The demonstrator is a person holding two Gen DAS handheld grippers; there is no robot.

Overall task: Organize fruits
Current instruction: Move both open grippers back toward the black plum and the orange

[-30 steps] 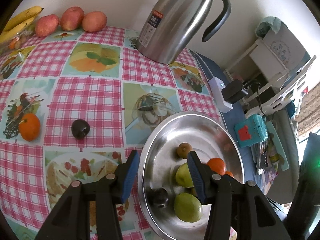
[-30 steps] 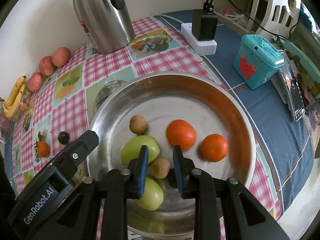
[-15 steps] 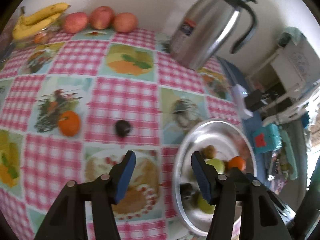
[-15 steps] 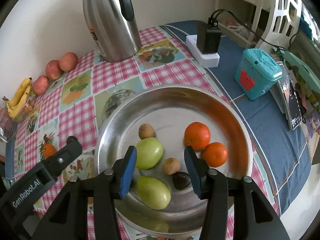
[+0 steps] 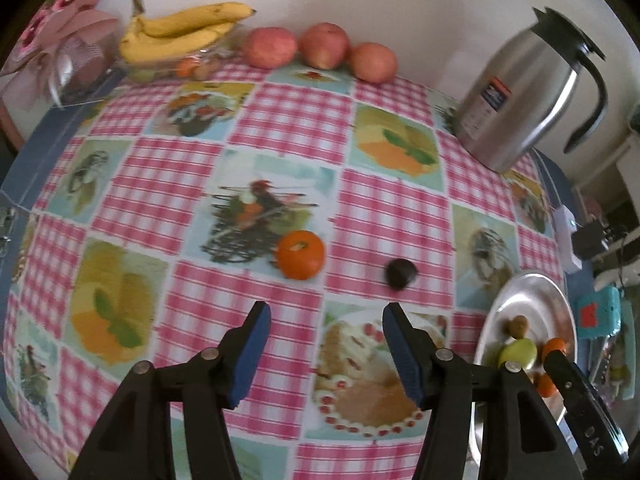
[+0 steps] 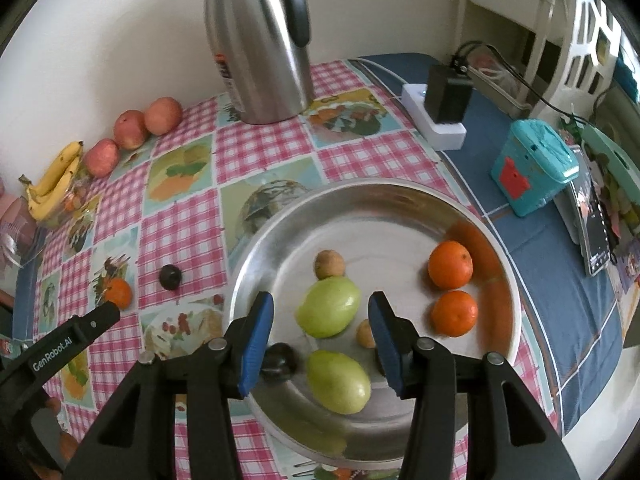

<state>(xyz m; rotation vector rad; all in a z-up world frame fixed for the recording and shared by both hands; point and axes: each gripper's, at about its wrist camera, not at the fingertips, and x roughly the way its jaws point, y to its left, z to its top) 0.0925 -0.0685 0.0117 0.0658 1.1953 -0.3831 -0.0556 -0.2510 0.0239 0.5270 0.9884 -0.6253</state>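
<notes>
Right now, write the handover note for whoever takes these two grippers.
Left gripper: open, empty, over the checked cloth.
Right gripper: open, empty, above the steel plate.
Done: in the plate lie two green fruits, two oranges, two small brown fruits and at least one dark plum.
Left: one orange and one dark plum on the cloth. Apples and bananas sit by the wall.
</notes>
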